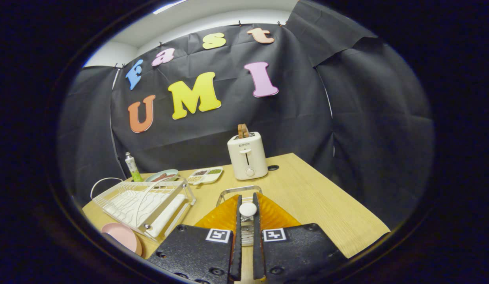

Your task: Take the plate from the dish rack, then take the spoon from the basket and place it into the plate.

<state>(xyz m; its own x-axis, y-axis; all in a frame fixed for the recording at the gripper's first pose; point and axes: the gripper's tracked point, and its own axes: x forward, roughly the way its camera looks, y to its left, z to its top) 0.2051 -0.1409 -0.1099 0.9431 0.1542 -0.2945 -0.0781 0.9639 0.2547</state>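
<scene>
My gripper (247,199) is shut on the spoon (247,209), whose round white end shows between the fingertips (239,205). It is held over the orange basket (274,216), which spreads out on both sides of the fingers, its metal handle (238,189) just ahead of them. The pink plate (122,237) lies flat on the wooden table (323,205), left of the fingers and against the near corner of the white wire dish rack (142,203). The rack's slots hold nothing.
A white toaster (247,161) with toast in its slot stands beyond the basket. Behind the rack are a teal dish (162,175), a divided snack tray (205,175) and an upright tube (132,167). The table's right edge runs diagonally past the basket.
</scene>
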